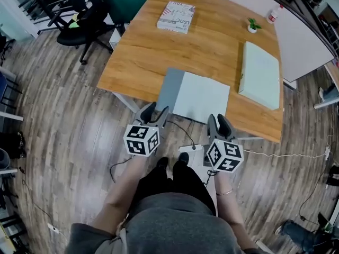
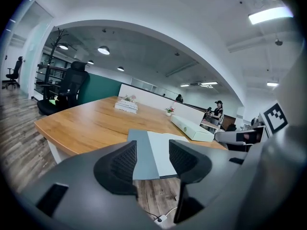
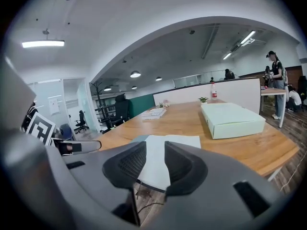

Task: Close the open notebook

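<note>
Head view: the notebook [image 1: 198, 97] lies open at the near edge of the table [image 1: 212, 46]. Its grey cover [image 1: 170, 91] is spread to the left and its white page [image 1: 205, 98] to the right. The spine [image 1: 180, 91] runs away from the person, so the long axis points roughly along both grippers' line of sight. The left gripper [image 1: 157, 110] hangs off the table just short of the cover's near edge. The right gripper [image 1: 218, 119] hangs just short of the page's near right corner. Each is about equally near its own half.

Left gripper view: the jaws stand apart with nothing in them. The notebook [image 2: 143, 157] shows beyond the gap, cover and spine dead ahead and a little below.

Right gripper view: these jaws are also apart and empty. The white page [image 3: 177, 141] lies straight ahead past them, with the cover off to the left.

Closing probably means lifting one half and folding it sideways over the spine. The cover falls to the left gripper and the page to the right.
</note>
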Demonstrator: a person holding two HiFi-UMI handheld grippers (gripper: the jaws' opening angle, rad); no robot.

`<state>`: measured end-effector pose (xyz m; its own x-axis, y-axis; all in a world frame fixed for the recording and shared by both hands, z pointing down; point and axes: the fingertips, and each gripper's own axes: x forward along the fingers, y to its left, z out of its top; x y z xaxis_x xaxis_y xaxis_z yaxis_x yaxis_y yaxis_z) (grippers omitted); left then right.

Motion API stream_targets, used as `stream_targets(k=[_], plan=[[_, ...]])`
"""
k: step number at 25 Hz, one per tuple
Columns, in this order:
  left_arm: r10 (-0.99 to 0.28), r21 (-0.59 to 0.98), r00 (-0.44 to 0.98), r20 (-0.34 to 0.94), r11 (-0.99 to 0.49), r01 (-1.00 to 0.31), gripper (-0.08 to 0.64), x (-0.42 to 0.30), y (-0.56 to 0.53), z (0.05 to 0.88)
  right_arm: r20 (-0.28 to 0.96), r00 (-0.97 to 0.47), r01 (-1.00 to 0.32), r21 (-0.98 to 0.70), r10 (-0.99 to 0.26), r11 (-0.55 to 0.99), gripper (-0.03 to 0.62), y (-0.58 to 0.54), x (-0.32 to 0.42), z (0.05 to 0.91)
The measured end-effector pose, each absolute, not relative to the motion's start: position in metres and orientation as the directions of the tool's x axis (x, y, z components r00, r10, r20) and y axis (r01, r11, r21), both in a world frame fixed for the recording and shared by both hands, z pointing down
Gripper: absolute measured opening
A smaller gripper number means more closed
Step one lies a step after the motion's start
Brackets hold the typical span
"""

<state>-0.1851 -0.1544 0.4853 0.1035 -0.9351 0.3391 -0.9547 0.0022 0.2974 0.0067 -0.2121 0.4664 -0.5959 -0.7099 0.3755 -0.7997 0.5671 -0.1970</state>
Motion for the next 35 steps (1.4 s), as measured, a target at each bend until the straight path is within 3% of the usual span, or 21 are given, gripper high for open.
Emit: stream_targets(k=[16, 35], plan=[[-0.913, 0.484, -0.024, 0.408, 0.238, -0.842, 0.215, -0.209, -0.15, 0.533, 0.424, -0.699, -0.694, -0.211, -0.576, 0.688, 0.115, -0.239, -0.033, 0.485], [-0.898, 0.65, -0.044, 0.438, 0.35, -0.675, 0.215, -0.206, -0.155, 0.574, 0.51, -0.733, -0.621, -0.23, -0.451, 0.749, 0.109, -0.242, -0.052, 0.518]])
